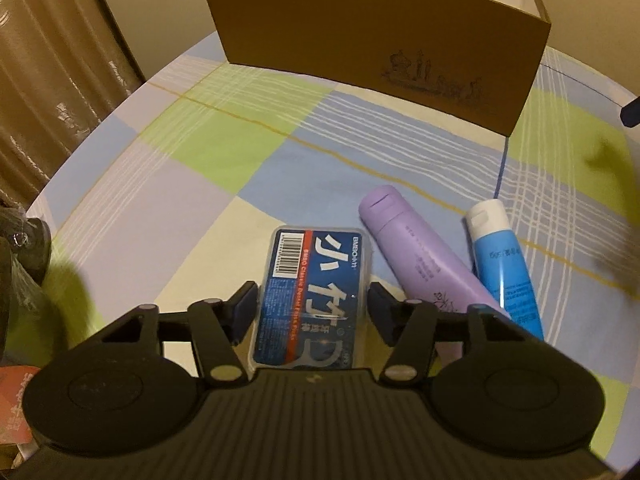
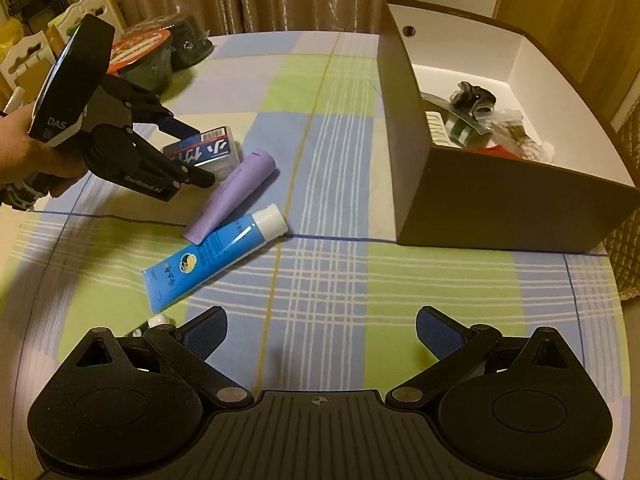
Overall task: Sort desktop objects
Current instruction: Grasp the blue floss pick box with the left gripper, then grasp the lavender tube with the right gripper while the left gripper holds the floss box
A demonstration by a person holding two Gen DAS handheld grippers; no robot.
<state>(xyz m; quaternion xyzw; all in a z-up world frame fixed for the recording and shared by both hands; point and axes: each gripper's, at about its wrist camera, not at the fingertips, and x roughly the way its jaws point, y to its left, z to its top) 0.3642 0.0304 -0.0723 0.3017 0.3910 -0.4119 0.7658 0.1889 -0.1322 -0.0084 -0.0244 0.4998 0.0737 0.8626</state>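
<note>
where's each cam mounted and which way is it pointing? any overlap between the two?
Left wrist: on the left claw, looking along its fingers at the floss box between them, brown box beyond.
Right wrist: on the right claw, open over the checked cloth, facing the box's inside; a hand shows holding the left claw.
Shared: floss box, purple tube, blue tube, brown box.

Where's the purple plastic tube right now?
The purple plastic tube lies on the checked tablecloth, left of the brown cardboard box, between the blue floss-pick case and the blue tube.
</note>
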